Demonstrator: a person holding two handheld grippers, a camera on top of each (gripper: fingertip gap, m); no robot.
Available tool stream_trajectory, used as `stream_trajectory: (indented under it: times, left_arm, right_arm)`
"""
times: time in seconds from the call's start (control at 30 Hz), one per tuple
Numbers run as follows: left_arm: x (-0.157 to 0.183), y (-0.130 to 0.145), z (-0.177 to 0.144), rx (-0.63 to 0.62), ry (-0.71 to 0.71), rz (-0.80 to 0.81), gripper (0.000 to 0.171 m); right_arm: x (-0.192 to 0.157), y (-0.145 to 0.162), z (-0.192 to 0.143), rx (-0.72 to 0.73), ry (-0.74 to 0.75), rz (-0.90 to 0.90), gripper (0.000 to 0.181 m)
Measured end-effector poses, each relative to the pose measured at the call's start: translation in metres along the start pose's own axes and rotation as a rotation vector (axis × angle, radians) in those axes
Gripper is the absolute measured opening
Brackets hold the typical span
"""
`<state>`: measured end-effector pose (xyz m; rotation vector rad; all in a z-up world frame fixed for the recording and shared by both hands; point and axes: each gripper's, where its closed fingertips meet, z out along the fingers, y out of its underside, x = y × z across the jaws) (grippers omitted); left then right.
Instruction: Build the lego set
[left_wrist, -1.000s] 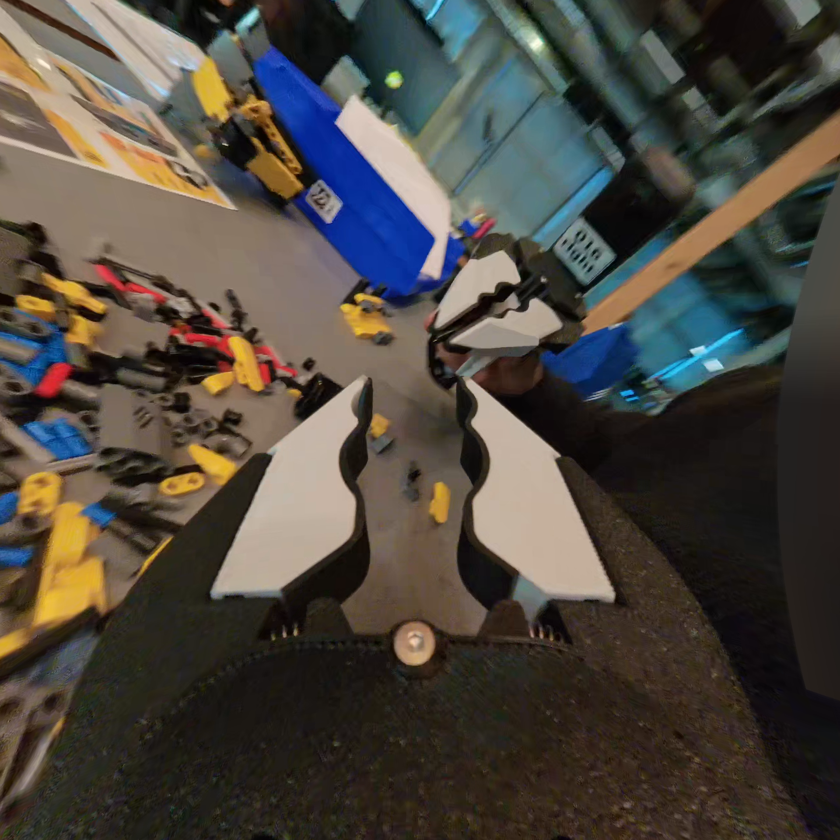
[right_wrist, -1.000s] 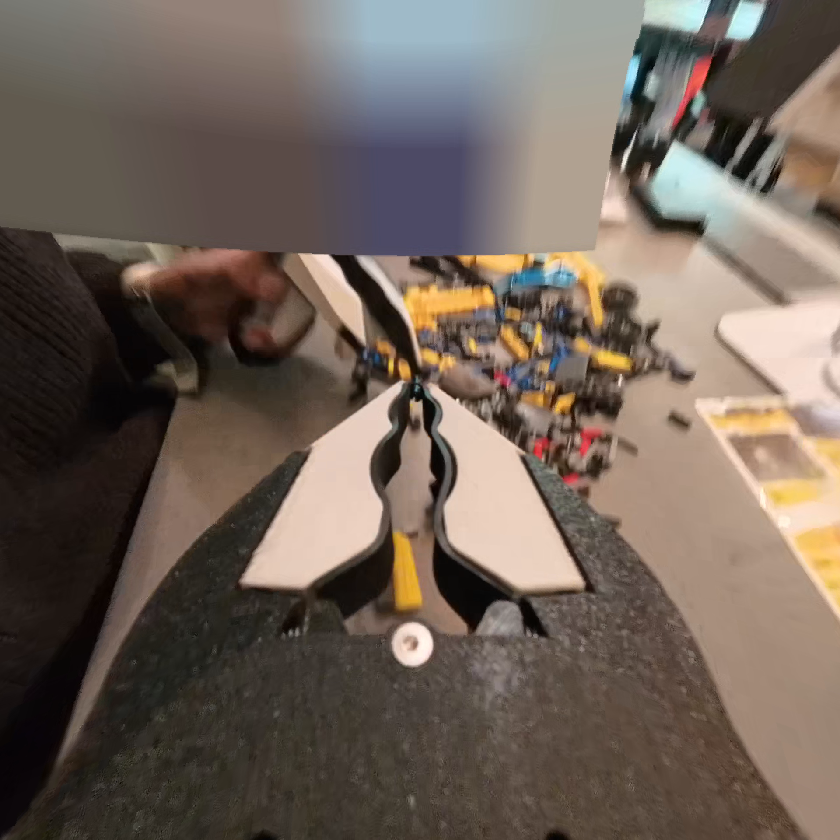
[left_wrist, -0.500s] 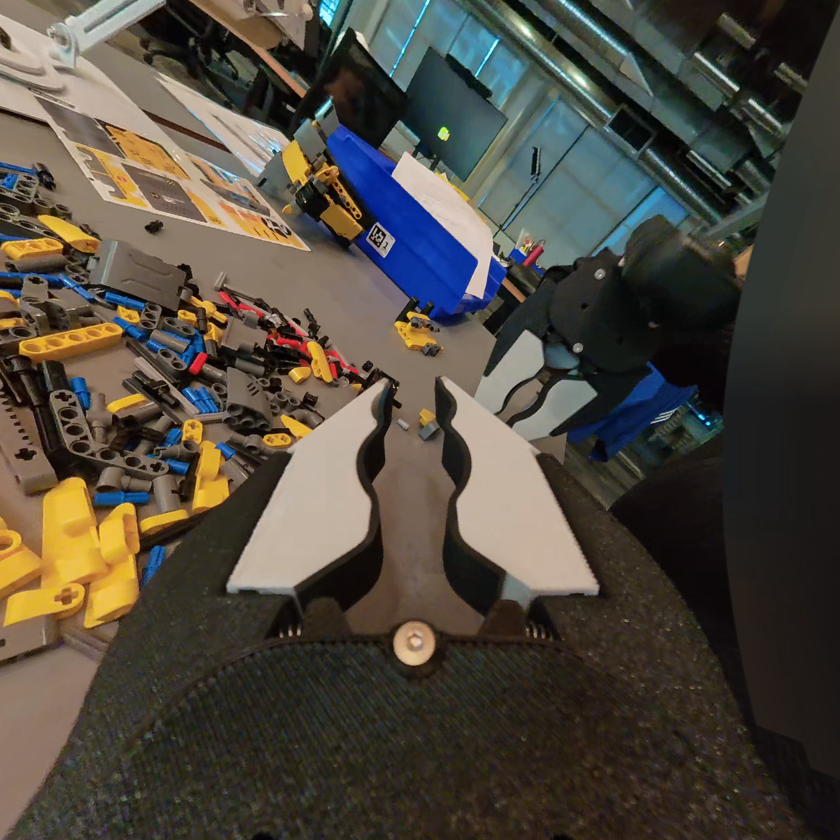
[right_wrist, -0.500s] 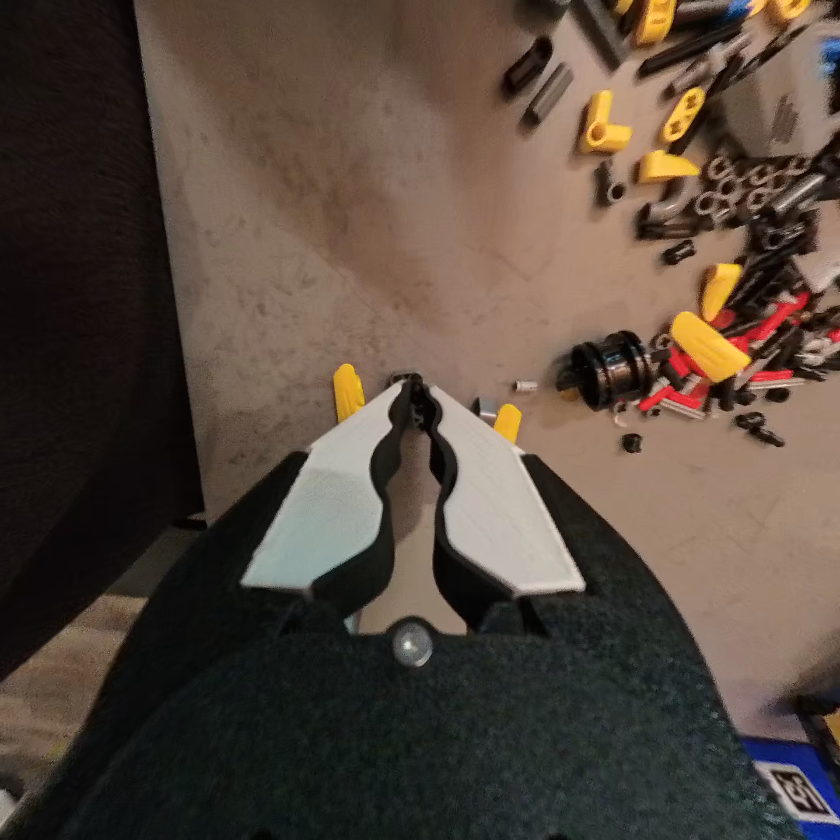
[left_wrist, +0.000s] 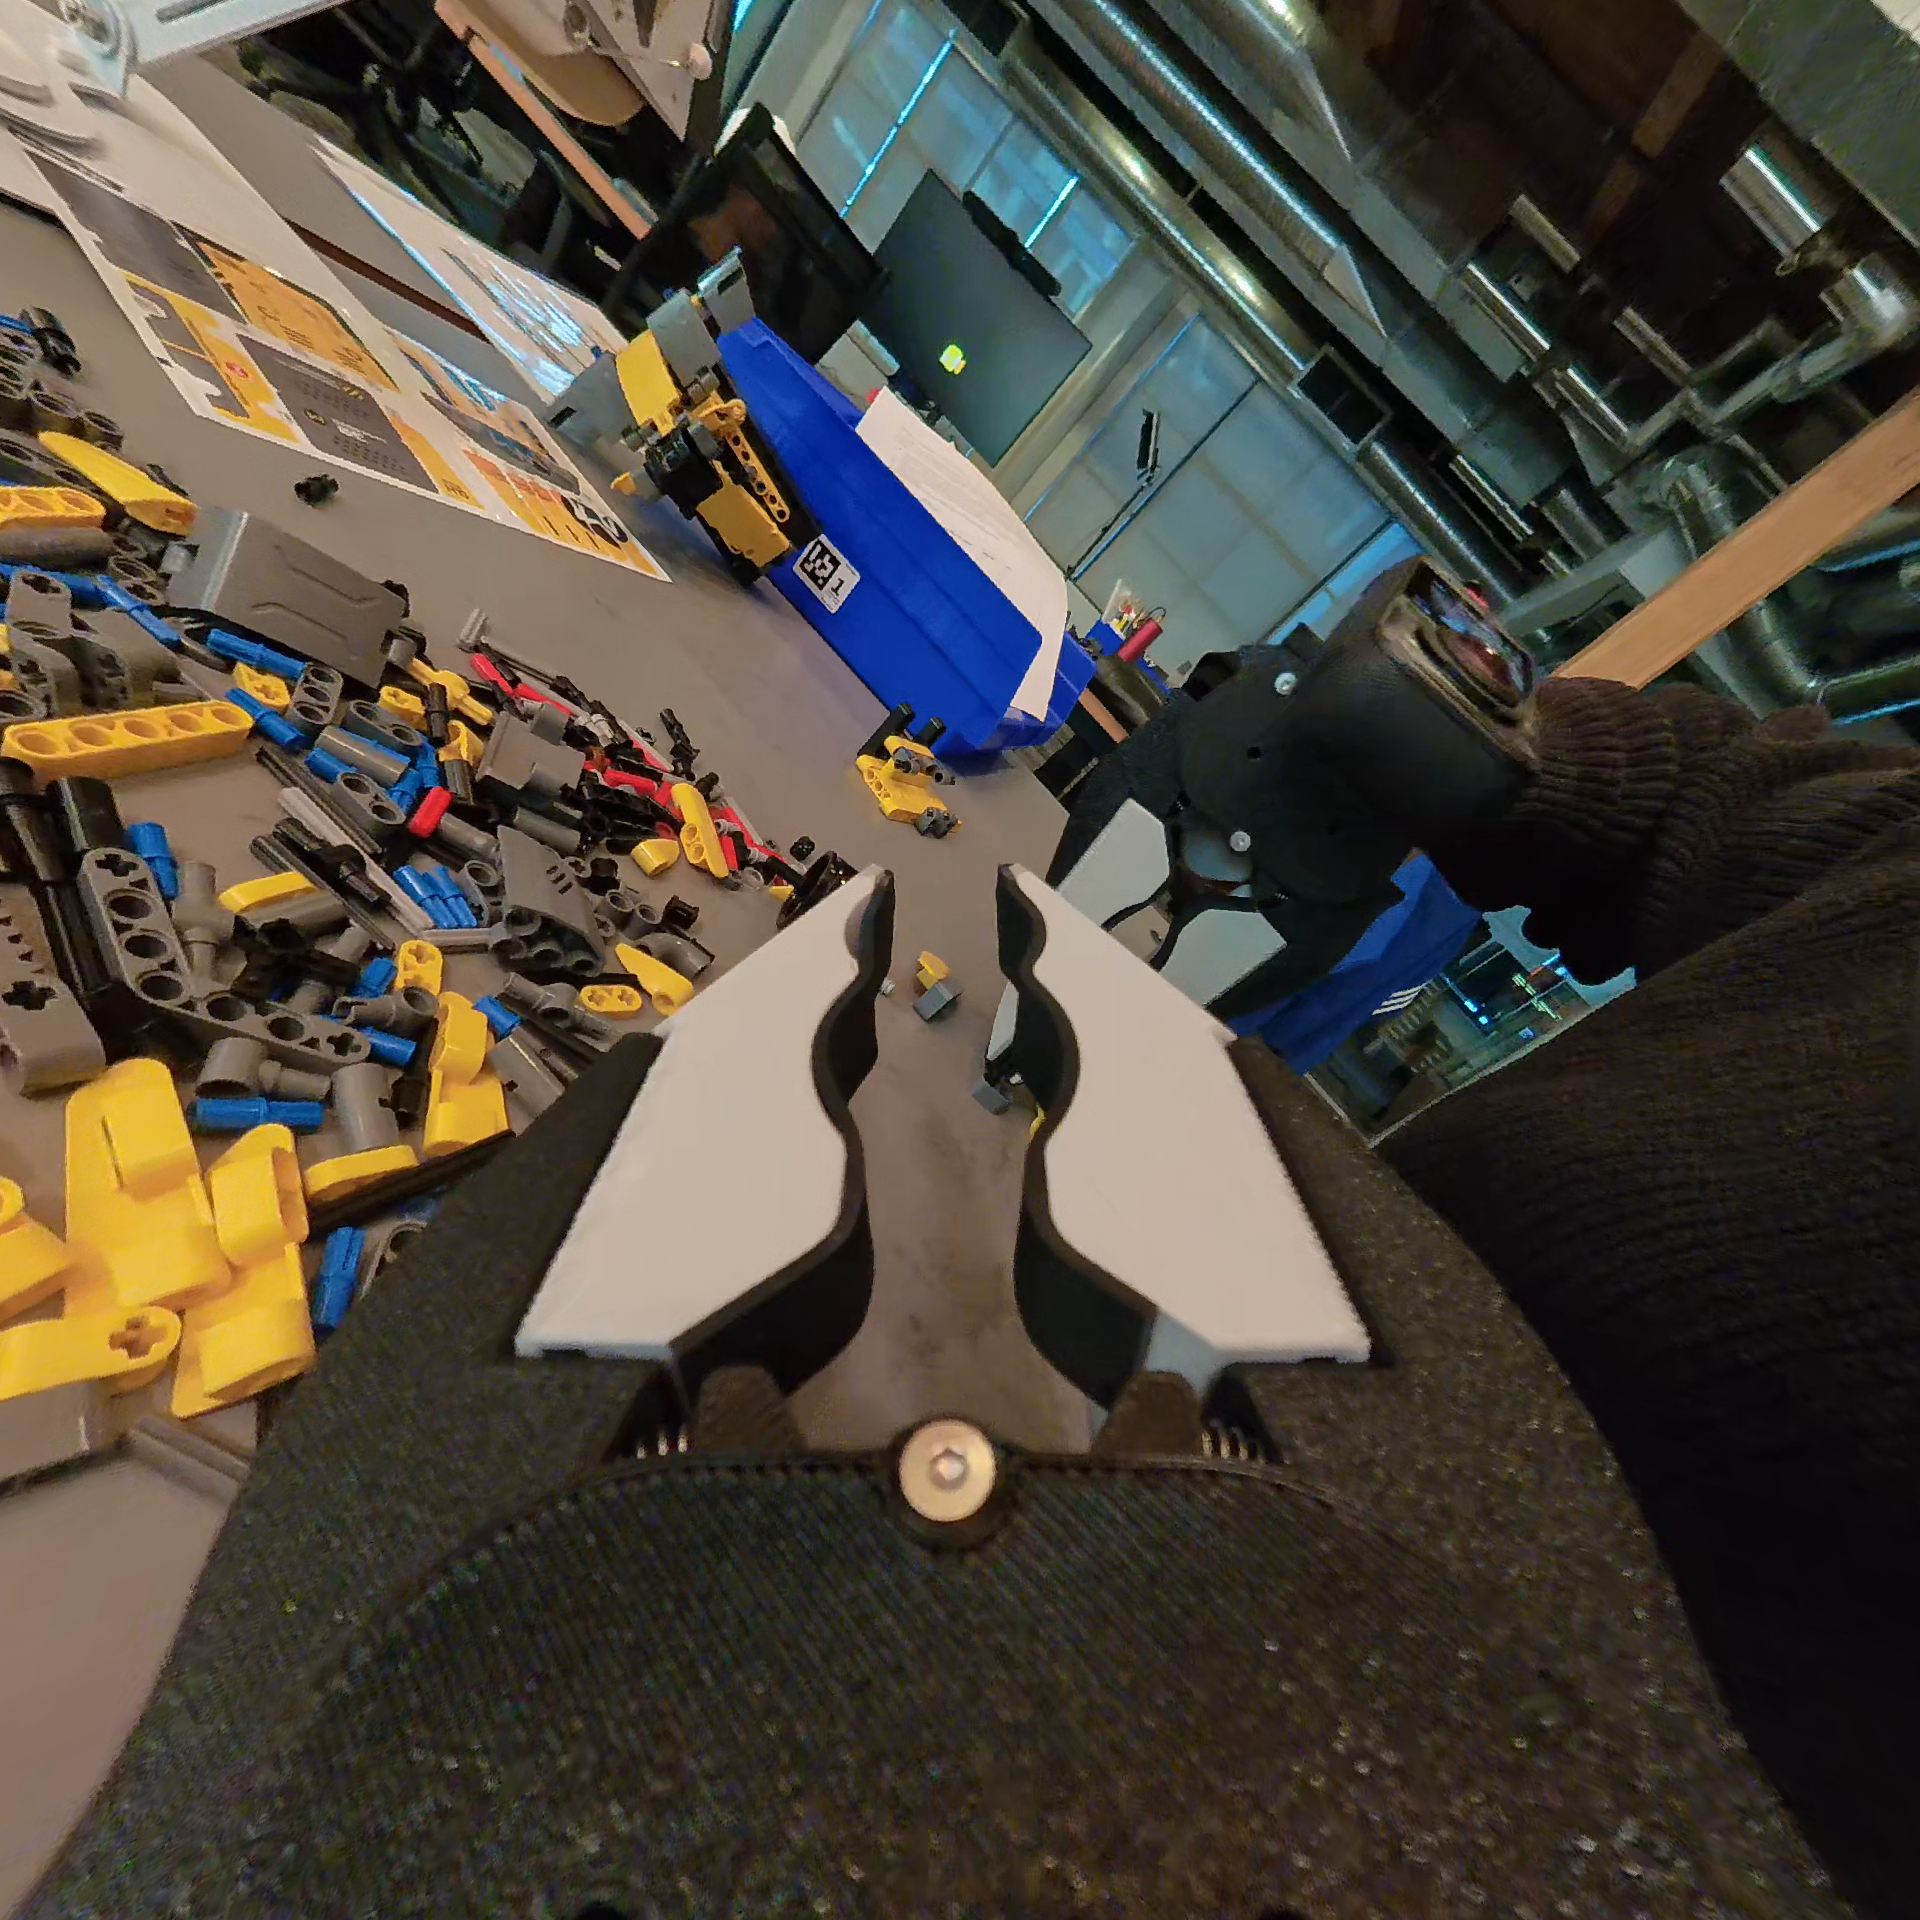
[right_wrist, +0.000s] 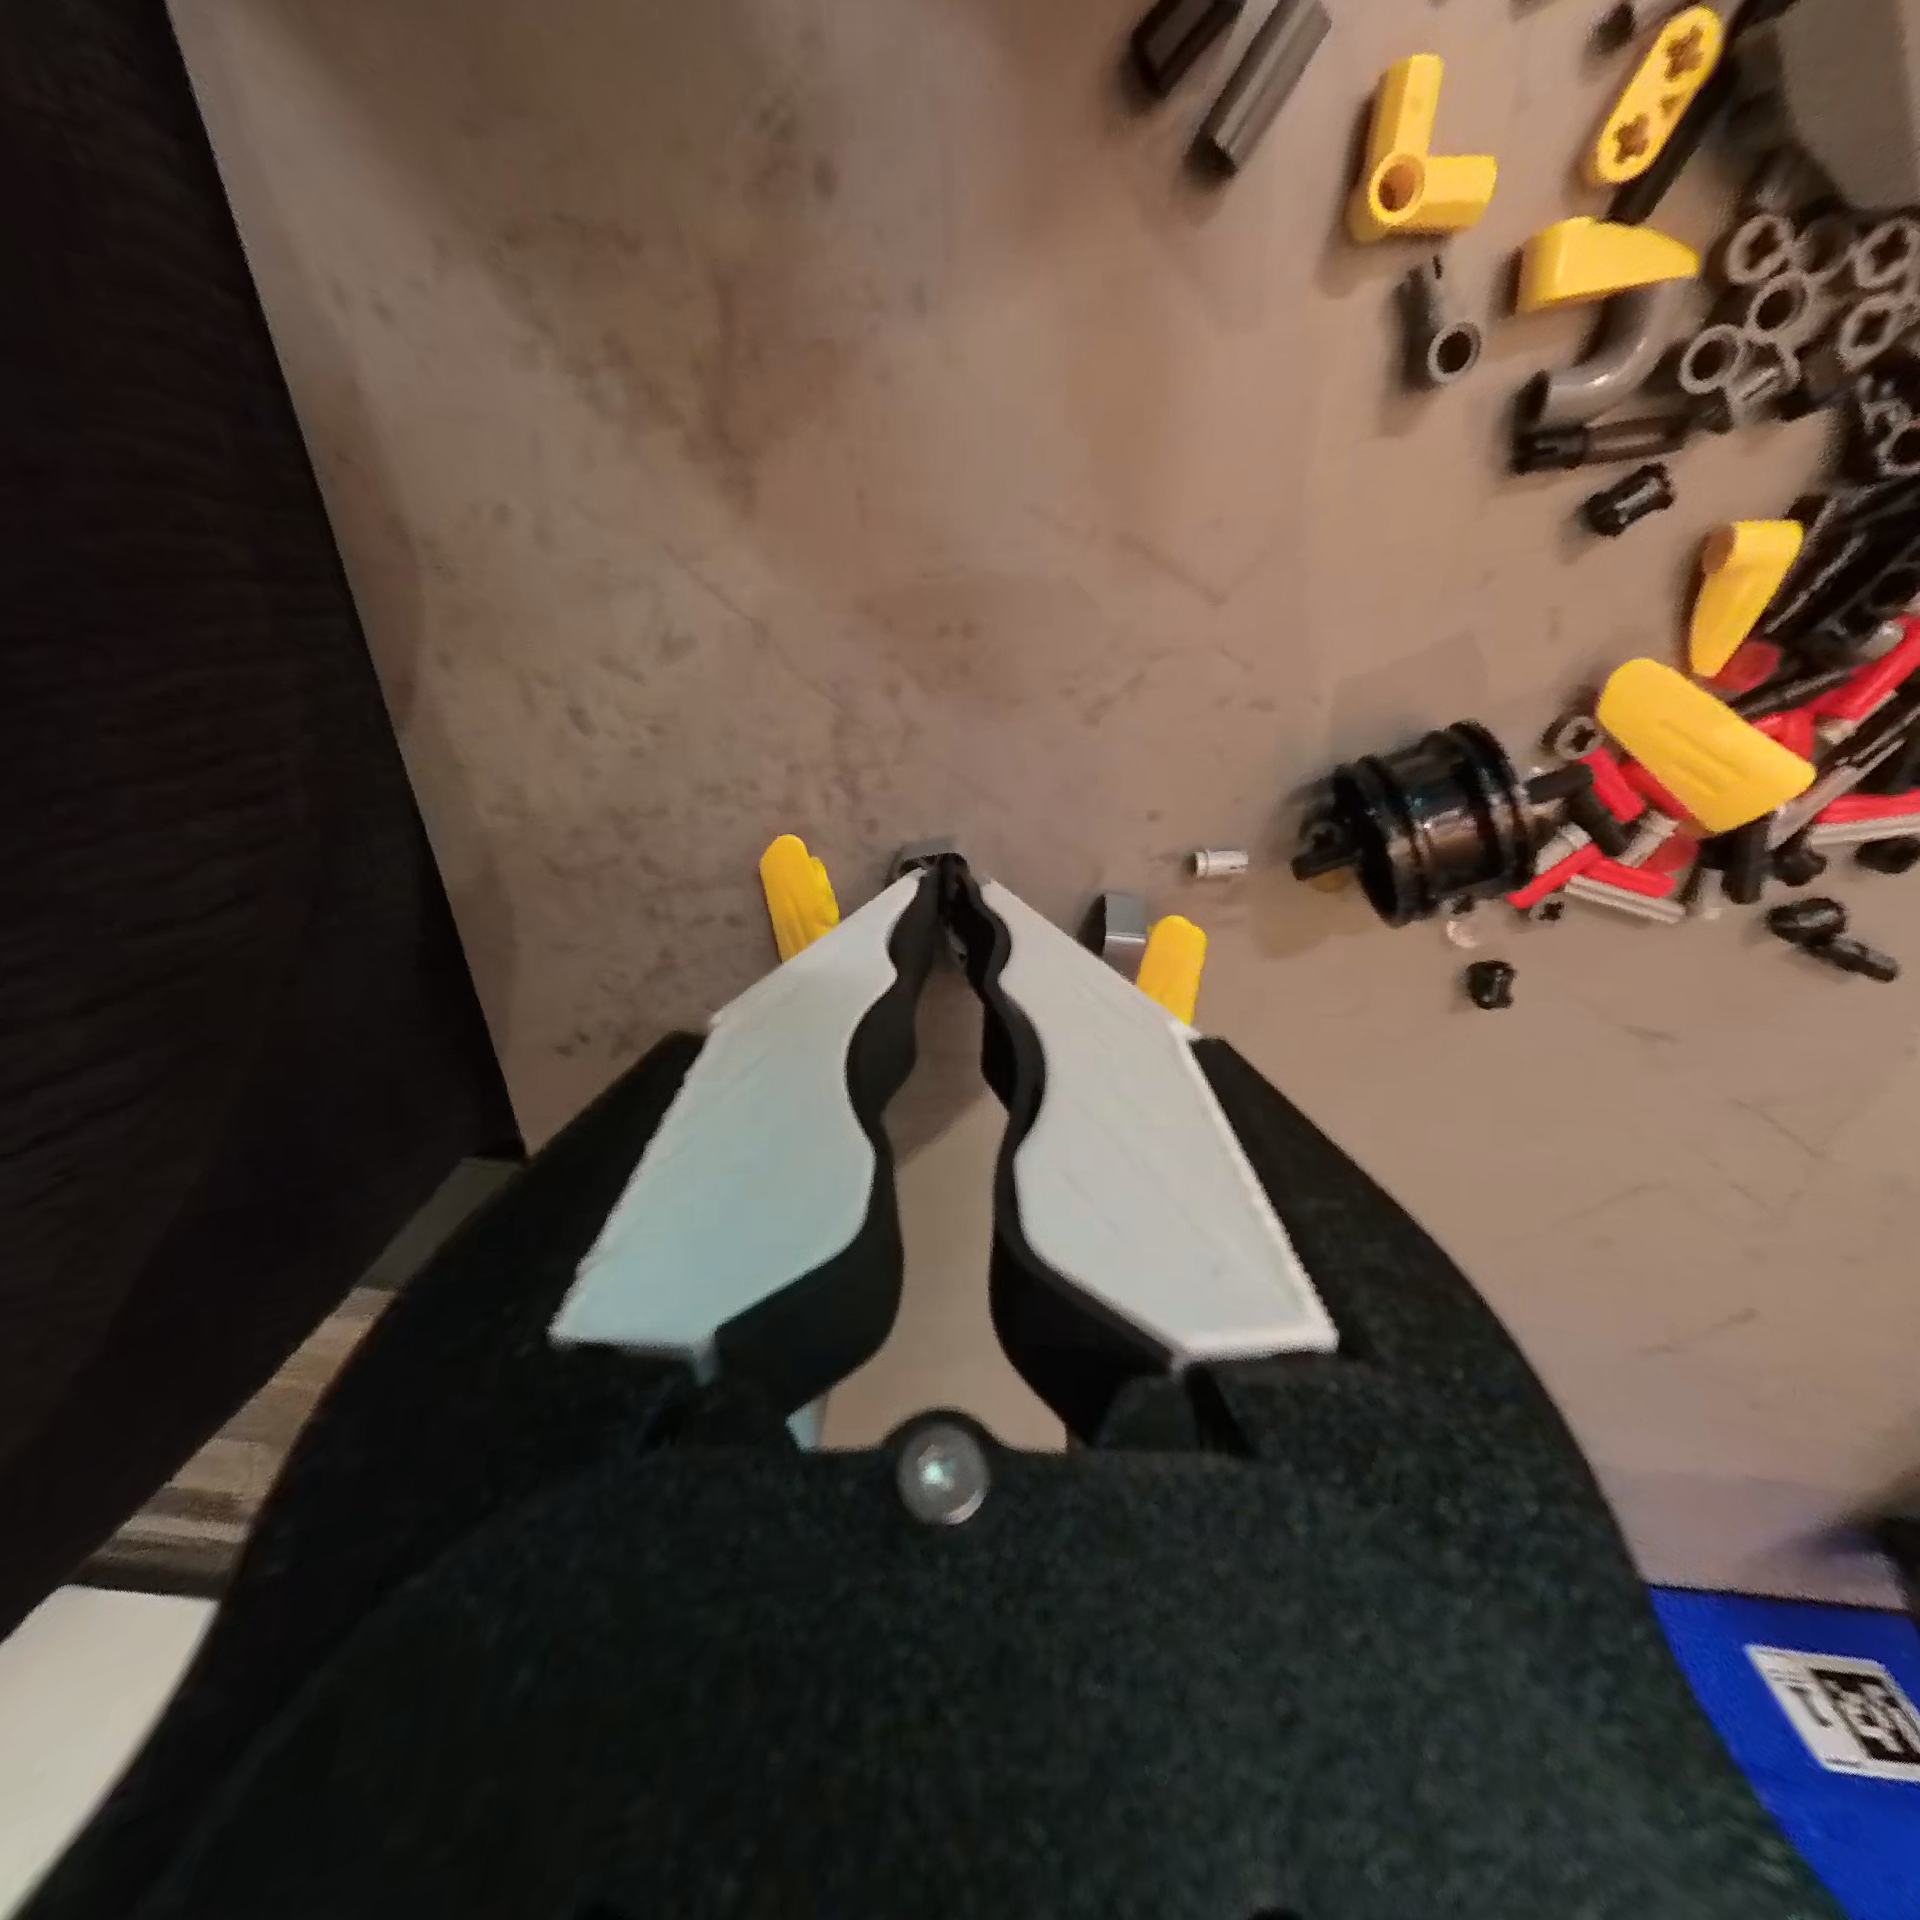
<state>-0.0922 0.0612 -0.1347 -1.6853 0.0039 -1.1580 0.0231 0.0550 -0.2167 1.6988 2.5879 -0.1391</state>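
Observation:
My left gripper is open and empty, low over the grey table. Ahead of its tips lie a small yellow-and-grey piece and a small grey piece. My right gripper is shut and points down at the table. Its tips touch a small grey piece; I cannot tell whether it is pinched. A yellow piece lies to the left of the tips, and a grey piece with a yellow piece to the right. The right gripper's body shows in the left wrist view.
A wide pile of yellow, grey, blue, black and red building pieces covers the table's left. A black wheel hub lies at its edge. A blue bin, a part-built yellow model and printed sheets lie farther back. A dark sleeve is at right. Some 15 centimeters of space lies between my two pairs of fingers. The black wheel hub is about 7 centimeters from my right fingertips.
My left gripper has narrowed and dropped lower toward the table. My right gripper, shut all along, has swung down from facing the pile and closed in on the small grey piece.

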Motion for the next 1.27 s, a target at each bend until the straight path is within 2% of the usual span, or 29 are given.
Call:
stream_trajectory:
  times: [0.23,0.47,0.77,0.9,0.97,1.1,1.2,1.27]
  left_arm:
    - [0.0,0.0,0.0,-0.003,-0.001,-0.002,0.017]
    - [-0.001,0.0,0.0,-0.001,-0.003,-0.007,0.019]
    - [0.0,-0.001,0.0,0.006,0.011,-0.016,0.021]
    - [0.007,0.002,0.003,-0.009,0.049,-0.01,0.023]
    - [0.014,0.005,0.005,-0.025,0.098,-0.009,0.023]
    - [0.04,0.008,0.01,-0.032,0.31,-0.128,0.029]
    - [0.059,-0.002,0.006,0.041,0.484,-0.241,0.028]
    - [0.067,-0.001,0.007,0.042,0.548,-0.282,0.025]
  right_arm:
    - [0.0,0.001,0.001,-0.02,-0.058,0.104,0.004]
    - [0.003,-0.002,0.0,-0.071,0.014,0.041,0.004]
    - [0.003,-0.006,-0.004,-0.023,0.029,0.001,0.004]
    - [0.009,-0.014,-0.014,0.082,0.042,0.02,0.005]
    - [0.014,-0.025,-0.023,0.193,0.096,-0.032,0.005]
    - [0.012,-0.068,-0.076,0.569,0.31,-0.241,0.005]
    - [0.004,-0.082,-0.109,0.719,0.411,-0.317,0.005]
    - [-0.001,-0.086,-0.12,0.761,0.45,-0.346,0.005]
